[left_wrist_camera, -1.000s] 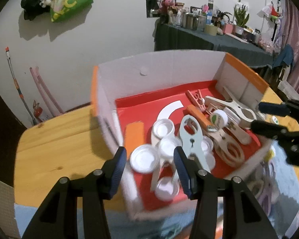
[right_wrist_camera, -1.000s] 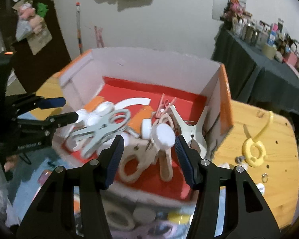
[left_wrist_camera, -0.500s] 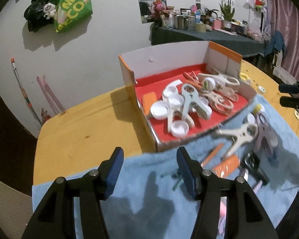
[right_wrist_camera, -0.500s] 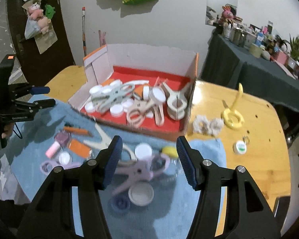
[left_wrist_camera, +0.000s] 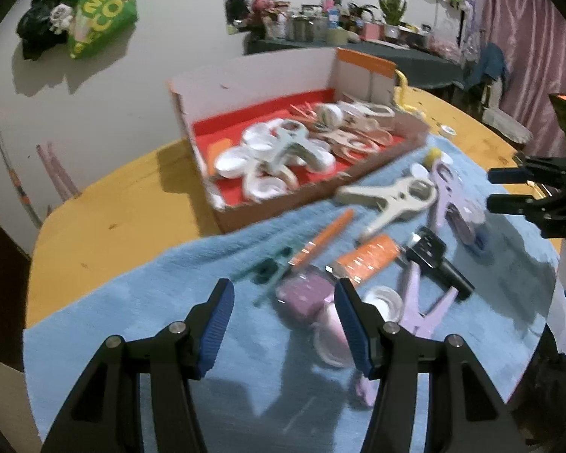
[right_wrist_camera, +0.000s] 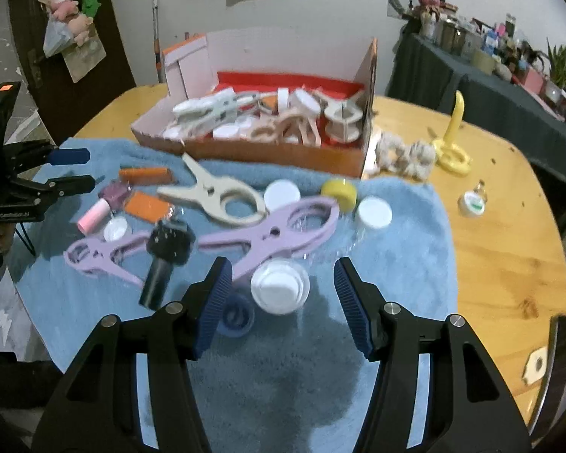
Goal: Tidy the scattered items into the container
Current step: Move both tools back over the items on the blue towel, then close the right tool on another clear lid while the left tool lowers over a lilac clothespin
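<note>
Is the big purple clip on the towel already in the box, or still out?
Out. The purple clip lies flat on the blue towel, in front of the box.

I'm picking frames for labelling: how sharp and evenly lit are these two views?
Left wrist view: motion-blurred, smearing the box and the orange items; fisheye bends the room edges; the left gripper stays crisp. Right wrist view: sharper, though the white lid is soft; a dark shadow covers the blue towel below the right gripper.
</note>
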The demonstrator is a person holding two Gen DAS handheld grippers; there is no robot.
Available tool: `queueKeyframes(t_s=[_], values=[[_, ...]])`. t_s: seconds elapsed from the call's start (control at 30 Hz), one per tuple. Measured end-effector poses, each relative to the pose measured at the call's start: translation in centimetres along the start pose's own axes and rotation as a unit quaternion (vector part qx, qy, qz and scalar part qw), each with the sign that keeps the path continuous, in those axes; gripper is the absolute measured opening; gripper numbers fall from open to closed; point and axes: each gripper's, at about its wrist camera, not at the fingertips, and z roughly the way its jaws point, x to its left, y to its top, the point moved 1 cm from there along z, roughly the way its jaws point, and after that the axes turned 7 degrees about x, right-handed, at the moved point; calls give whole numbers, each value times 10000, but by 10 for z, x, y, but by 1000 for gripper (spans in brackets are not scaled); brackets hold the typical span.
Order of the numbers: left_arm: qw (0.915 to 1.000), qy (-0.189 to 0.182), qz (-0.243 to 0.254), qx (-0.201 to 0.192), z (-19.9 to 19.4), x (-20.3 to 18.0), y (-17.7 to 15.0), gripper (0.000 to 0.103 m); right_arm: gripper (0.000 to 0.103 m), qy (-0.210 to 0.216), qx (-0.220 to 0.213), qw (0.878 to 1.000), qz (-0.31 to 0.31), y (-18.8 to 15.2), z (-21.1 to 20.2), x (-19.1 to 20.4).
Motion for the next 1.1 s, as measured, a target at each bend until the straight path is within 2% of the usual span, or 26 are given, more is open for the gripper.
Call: queueKeyframes(t_s=[0.23,0.77,0.93,1.1], values=[[9996,-48,234,161,9,-18,-9,58,55,-35,25,10000,83,-12,5,0],[9995,-283,56,150,6,-14,-13,58,55,-30,259,9996,73,-12,32,1],[9992,-359,20,185,5,-13,-18,58,55,-40,196,9998,88,-11,32,-3],[9987,-485,-30,167,1,-17,-27,58,46,116,160,9995,258,-12,31,-12]])
